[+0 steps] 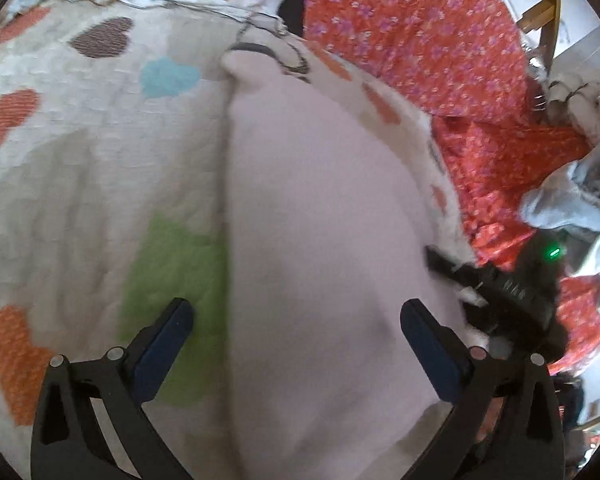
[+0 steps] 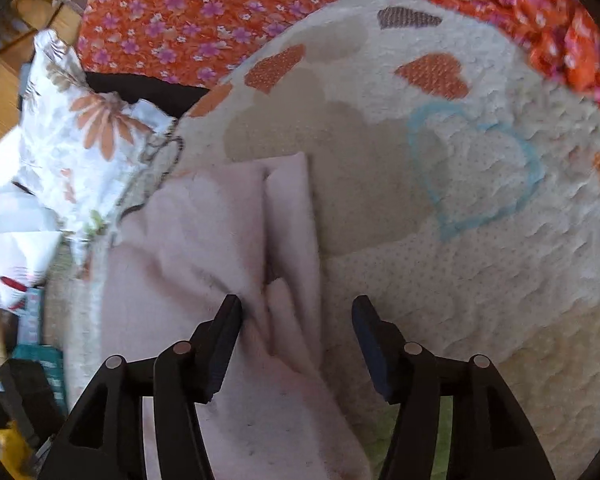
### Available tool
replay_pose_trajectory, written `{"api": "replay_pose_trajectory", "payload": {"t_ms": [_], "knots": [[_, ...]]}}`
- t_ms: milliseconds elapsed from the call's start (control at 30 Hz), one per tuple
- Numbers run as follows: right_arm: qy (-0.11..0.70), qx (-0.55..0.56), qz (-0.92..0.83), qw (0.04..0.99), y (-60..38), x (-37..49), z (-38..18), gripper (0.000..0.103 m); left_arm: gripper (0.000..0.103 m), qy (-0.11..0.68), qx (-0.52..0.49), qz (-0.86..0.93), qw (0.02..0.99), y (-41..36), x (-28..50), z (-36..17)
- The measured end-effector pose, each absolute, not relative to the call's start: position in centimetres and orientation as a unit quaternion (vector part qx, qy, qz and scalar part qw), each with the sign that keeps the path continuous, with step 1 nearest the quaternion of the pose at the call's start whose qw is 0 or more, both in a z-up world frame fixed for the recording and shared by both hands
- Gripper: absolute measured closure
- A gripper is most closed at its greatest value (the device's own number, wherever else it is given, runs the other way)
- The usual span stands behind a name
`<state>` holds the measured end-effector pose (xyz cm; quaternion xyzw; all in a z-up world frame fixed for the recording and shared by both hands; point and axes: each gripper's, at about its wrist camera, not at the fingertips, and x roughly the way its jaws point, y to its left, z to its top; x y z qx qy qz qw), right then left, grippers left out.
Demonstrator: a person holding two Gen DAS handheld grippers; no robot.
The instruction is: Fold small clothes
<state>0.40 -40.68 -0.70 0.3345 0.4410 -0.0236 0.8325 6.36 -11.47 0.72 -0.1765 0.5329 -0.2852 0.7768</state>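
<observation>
A pale pink garment (image 1: 320, 208) lies flat on a cream blanket with coloured hearts (image 1: 80, 168). In the left wrist view my left gripper (image 1: 296, 312) hovers over the garment's near part with its jaws wide open. Its left finger is over the blanket's green heart and its right finger over the pink cloth. In the right wrist view the pink garment (image 2: 220, 232) shows long folds and a raised crease. My right gripper (image 2: 296, 306) stands open over that crease. Its left fingertip (image 2: 230, 312) is close to the cloth, and no pad presses on it.
An orange floral sheet (image 1: 420, 24) borders the blanket. A white flowered cloth (image 2: 84, 132) and thin cords lie at the garment's far end. Grey and pale clothes (image 1: 572, 200) are heaped at the right, near a black device with a green light (image 1: 512, 280). Wooden furniture (image 1: 540, 12) stands behind.
</observation>
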Motion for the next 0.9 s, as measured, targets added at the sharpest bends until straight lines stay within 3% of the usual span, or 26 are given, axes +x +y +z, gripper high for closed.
{"api": "replay_pose_trajectory", "payload": {"t_ms": [67,133,200,500,567,700,900], "knots": [[0.441,0.354,0.009,0.825,-40.2,0.6,-1.7,0.042,0.063,0.531,-0.162,-0.273,0.786,-12.2,6.8,0.8],[0.443,0.350,0.020,0.825,-39.6,0.9,-1.7,0.066,0.073,0.539,-0.156,-0.268,0.783,-12.4,7.1,1.2],[0.446,0.371,0.032,0.814,-39.2,1.0,-1.9,0.069,0.078,0.534,-0.149,-0.269,0.788,-12.3,7.0,2.2],[0.441,0.362,0.086,0.817,-34.9,2.0,0.4,0.075,0.079,0.512,-0.134,-0.236,0.815,-7.2,6.8,5.9],[0.446,0.341,0.097,0.822,-33.0,2.4,0.8,0.074,0.073,0.533,-0.118,-0.214,0.810,-6.2,7.1,4.8],[0.467,0.296,0.057,0.831,-32.2,2.4,0.4,0.065,0.047,0.559,-0.117,-0.178,0.801,-4.3,7.1,2.3],[0.417,0.270,-0.024,0.868,-35.0,0.2,3.3,0.062,0.045,0.516,-0.112,-0.138,0.838,-0.8,5.6,4.8]]}}
